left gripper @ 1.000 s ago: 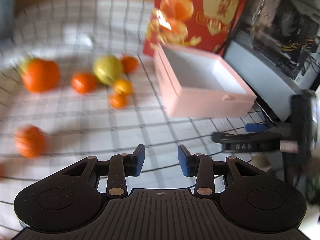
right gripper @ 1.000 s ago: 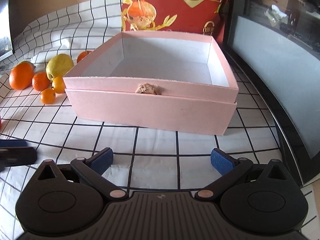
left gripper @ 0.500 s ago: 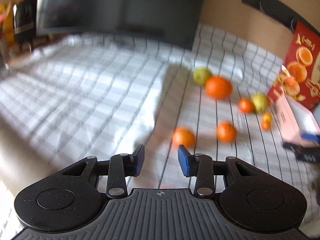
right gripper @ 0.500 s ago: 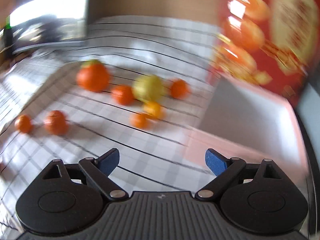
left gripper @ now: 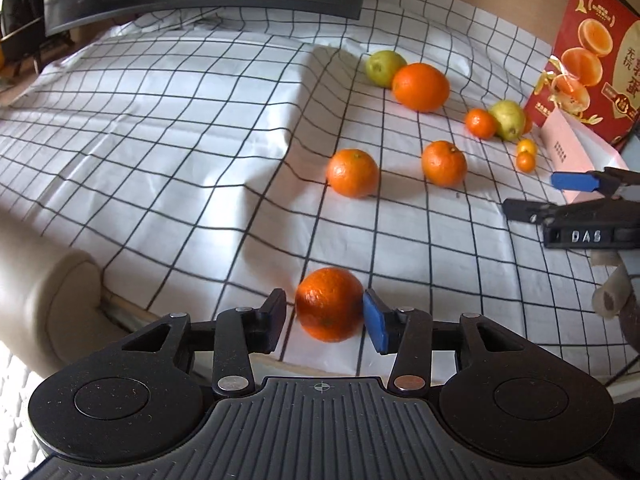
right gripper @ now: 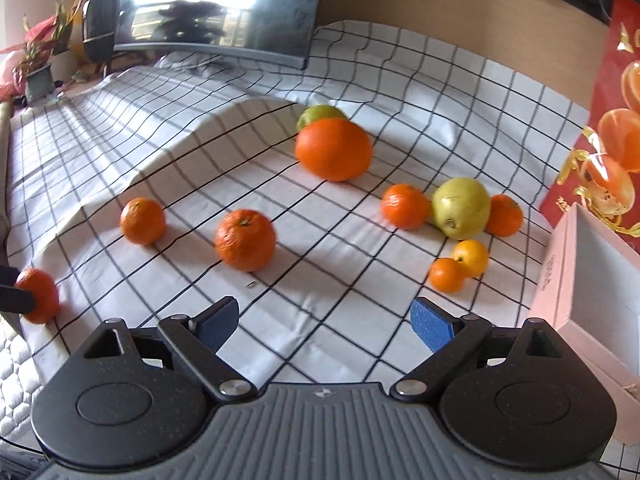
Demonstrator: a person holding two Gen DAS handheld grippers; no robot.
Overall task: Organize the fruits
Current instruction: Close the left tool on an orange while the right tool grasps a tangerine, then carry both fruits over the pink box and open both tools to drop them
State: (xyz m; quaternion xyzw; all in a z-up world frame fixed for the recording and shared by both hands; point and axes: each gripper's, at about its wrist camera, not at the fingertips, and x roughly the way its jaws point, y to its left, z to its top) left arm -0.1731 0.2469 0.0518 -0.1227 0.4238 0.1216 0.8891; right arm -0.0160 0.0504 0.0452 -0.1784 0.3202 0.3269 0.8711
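You have bright daylight on the cloth [left gripper: 160, 128], and shadows fall right of each orange [left gripper: 352, 173]. Glare whitens the screen [right gripper: 192, 0] behind the cloth. Fisheye bends the grid lines outward. The big orange [right gripper: 333, 148] looks slightly blurred.

pink box [right gripper: 592, 292] cut off, green fruit [right gripper: 320, 113] half-hidden

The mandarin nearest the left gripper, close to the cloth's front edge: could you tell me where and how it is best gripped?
Grip the mandarin across its widest middle, from above and in front, as the left gripper is lined up. It is round and sits free on the checked cloth, so opposite sides should hold best. The jaws have just been opening and now flank it; the left pad stands clear.
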